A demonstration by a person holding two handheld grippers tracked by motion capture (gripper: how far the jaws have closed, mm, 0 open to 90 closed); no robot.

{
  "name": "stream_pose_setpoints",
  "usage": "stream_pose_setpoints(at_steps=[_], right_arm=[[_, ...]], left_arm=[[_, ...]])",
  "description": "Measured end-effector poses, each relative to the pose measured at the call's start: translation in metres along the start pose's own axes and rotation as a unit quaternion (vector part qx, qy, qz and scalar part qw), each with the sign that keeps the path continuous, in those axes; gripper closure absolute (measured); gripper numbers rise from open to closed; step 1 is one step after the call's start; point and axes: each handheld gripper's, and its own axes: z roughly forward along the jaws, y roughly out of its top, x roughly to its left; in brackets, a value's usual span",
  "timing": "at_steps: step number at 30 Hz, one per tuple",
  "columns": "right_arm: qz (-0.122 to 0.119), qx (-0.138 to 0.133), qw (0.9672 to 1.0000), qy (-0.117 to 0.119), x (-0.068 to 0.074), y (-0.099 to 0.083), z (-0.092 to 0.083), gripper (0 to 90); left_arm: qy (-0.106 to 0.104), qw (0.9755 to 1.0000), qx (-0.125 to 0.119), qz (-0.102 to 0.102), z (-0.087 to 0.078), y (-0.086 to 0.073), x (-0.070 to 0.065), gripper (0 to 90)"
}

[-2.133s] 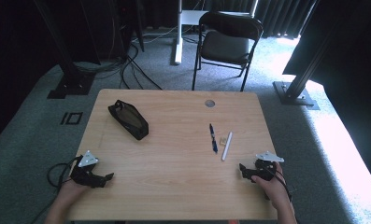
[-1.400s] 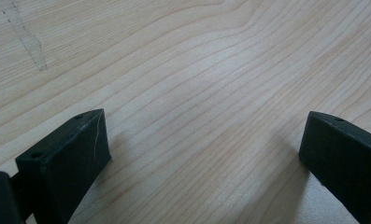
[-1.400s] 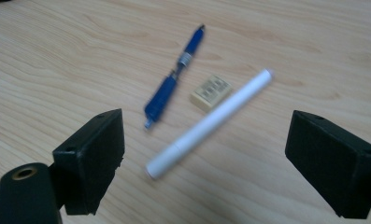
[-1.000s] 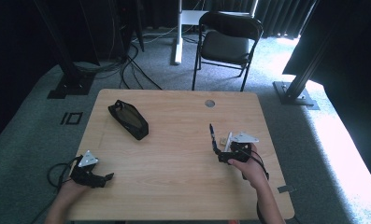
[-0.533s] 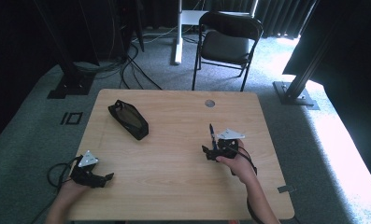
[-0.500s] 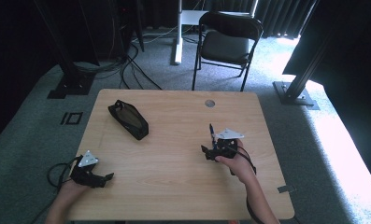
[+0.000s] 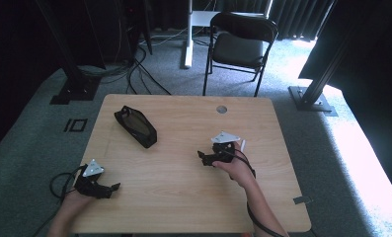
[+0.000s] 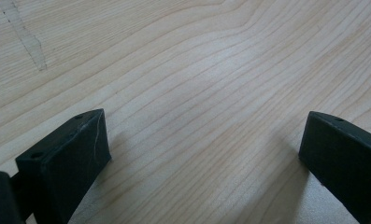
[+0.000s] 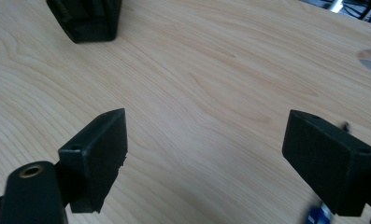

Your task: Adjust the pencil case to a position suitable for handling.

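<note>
My right gripper [image 7: 203, 158] rests on the wooden table [image 7: 183, 197] right of centre, jaws pointing left and open with nothing between them [image 9: 206, 126]. It covers the blue pen, of which a blue bit [image 9: 319, 215] shows by the right jaw. A white pen [image 7: 243, 144] pokes out just behind the gripper. A black pouch [image 7: 136, 126] lies at the back left, ahead of the right gripper [image 9: 87, 16]. My left gripper [image 7: 113, 188] sits near the front left edge, open over bare wood [image 8: 204, 135].
A round cable hole [image 7: 221, 109] sits near the table's far edge. A black folding chair [image 7: 240, 47] stands behind the table, with stand bases and cables on the grey carpet around it.
My right gripper has moved from the front right corner leftward and inward, over the pens, and turned to face left. The left gripper has stayed put.
</note>
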Motion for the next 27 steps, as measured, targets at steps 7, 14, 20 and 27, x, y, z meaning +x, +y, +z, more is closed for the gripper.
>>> stream_pose_setpoints(at_steps=[7, 14, 20, 27], right_arm=[[-0.011, -0.002, 0.9998, 0.014, 0.015, 0.013, 0.018, 13.9], [-0.020, -0.005, 0.9991, 0.038, 0.033, 0.026, 0.038, 13.9], [-0.031, -0.007, 0.9982, 0.051, 0.046, 0.034, 0.054, 13.9], [-0.039, -0.001, 0.9976, 0.058, 0.056, 0.037, 0.069, 13.9]], left_arm=[[0.000, 1.0000, 0.000, 0.000, 0.000, 0.000, 0.000, 2.1], [0.000, 1.0000, 0.000, 0.000, 0.000, 0.000, 0.000, 2.1], [0.000, 1.0000, 0.000, 0.000, 0.000, 0.000, 0.000, 2.1], [0.000, 1.0000, 0.000, 0.000, 0.000, 0.000, 0.000, 2.1]])
